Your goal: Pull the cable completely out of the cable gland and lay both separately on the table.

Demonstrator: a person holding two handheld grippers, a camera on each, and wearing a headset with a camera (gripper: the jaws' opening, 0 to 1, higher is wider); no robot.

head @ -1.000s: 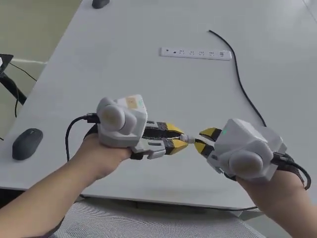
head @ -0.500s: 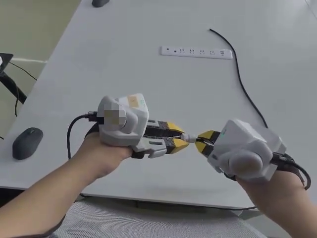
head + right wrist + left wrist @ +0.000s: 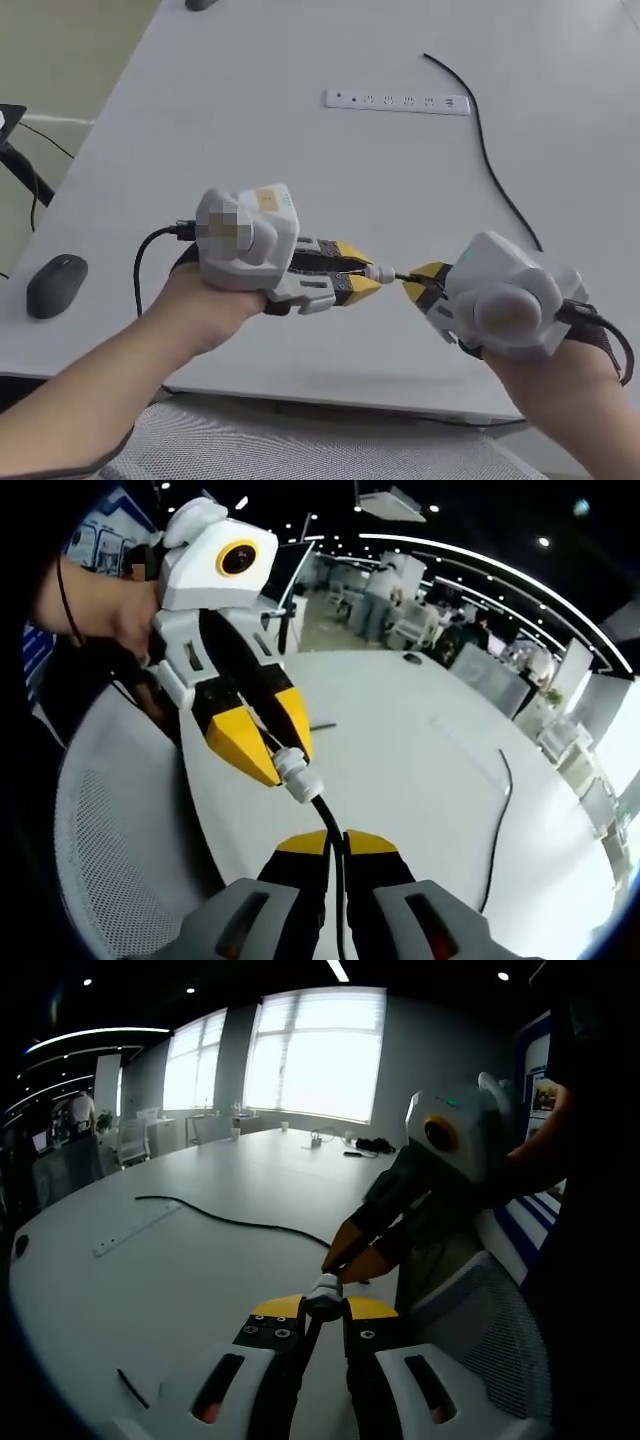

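While the left gripper (image 3: 360,276) clamps the cable gland (image 3: 380,271) and the right gripper (image 3: 422,283) pinches the cable (image 3: 400,275), extraction seems underway; next, pull them further apart.

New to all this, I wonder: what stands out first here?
Two yellow-tipped grippers meet nose to nose above the white table's near edge: the left gripper holds a small white cable gland, the right gripper pinches the thin black cable coming out of it. Beyond them lies a white power strip.

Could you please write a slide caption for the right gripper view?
The right gripper clamps the black cable; the left gripper clamps the white cable gland.
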